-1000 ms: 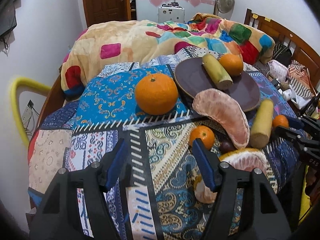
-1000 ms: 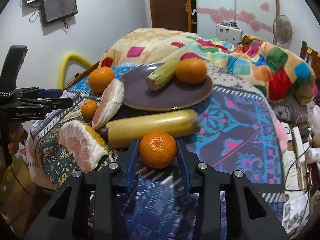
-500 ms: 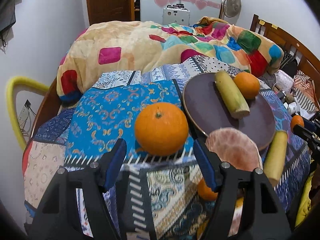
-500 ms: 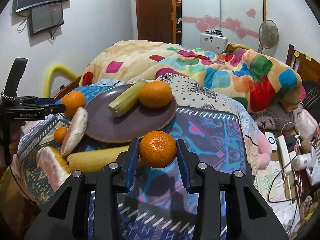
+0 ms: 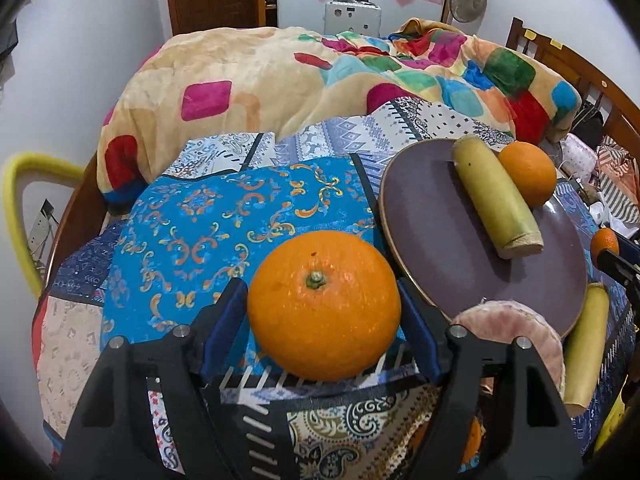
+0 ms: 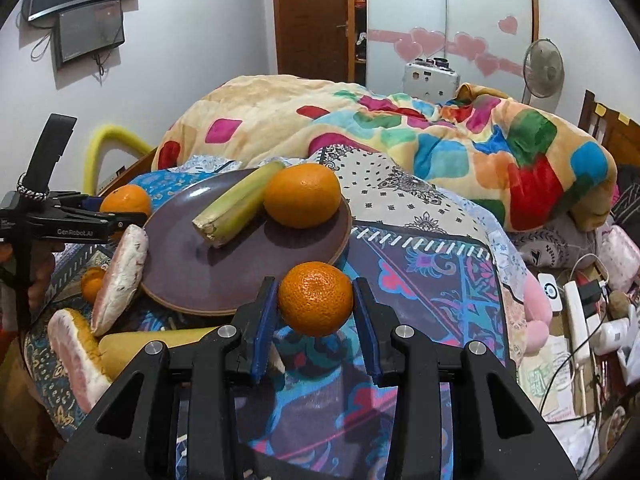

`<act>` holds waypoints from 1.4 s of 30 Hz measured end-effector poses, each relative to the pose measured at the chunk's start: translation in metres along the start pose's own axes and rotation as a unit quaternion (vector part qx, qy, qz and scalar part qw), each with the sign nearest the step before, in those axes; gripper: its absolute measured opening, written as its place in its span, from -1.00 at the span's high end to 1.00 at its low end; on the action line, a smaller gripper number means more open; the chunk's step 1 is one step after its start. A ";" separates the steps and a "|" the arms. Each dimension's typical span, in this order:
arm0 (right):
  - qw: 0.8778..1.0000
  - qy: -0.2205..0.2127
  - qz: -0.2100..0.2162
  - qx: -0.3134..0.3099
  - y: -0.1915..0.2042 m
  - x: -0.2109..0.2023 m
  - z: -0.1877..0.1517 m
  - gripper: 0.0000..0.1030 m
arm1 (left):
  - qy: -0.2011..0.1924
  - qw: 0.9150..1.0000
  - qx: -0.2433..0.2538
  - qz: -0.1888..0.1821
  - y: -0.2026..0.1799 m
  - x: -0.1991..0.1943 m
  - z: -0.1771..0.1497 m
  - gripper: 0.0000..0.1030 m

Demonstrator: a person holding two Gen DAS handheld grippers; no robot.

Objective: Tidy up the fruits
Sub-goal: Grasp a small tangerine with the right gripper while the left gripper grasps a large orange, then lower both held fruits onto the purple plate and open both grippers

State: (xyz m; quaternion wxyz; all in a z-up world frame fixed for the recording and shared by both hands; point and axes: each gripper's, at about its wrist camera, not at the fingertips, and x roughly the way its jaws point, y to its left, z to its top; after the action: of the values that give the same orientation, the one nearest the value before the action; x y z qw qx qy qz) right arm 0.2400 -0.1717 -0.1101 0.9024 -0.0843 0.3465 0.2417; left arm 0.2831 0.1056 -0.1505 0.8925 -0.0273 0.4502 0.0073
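A dark purple plate [image 5: 452,240] [image 6: 192,264] lies on the patterned bedspread. It holds a cut sugarcane piece [image 5: 496,204] [image 6: 236,208] and an orange [image 5: 528,172] [image 6: 302,194]. My left gripper [image 5: 322,320] has its blue pads on both sides of a large orange [image 5: 324,304] resting on the cloth left of the plate; the pads touch or nearly touch it. My right gripper [image 6: 316,310] is shut on a small mandarin [image 6: 316,298], held above the cloth by the plate's near rim.
Pomelo segments [image 6: 120,280] [image 5: 516,336], a second sugarcane piece [image 5: 588,344] and another small mandarin [image 6: 93,282] lie beside the plate. A colourful blanket [image 5: 320,72] is heaped behind. Cables and chargers [image 6: 580,312] lie off the bed's right side.
My left gripper moved forward until the large orange sat between its pads. My right gripper lifted the small mandarin off the cloth and carried it towards the plate.
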 end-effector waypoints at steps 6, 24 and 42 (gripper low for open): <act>1.000 0.004 0.007 0.004 -0.001 0.003 0.001 0.33 | 0.002 1.000 -0.003 -0.007 0.000 0.001 0.000 -0.32; 1.000 -0.022 0.008 -0.012 0.005 -0.003 0.028 0.33 | -0.047 0.998 0.030 -0.013 -0.035 -0.042 0.027 -0.32; 0.999 0.017 0.018 -0.048 0.017 0.040 0.037 0.32 | -0.015 0.997 0.065 -0.025 -0.074 0.007 0.057 -0.32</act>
State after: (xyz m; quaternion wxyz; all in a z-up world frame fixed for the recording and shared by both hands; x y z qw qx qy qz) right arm 0.2792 -0.1296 -0.1091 0.8868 -0.1254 0.3513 0.2728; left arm 0.3357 0.0347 -0.1198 0.8987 0.0199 0.4359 -0.0437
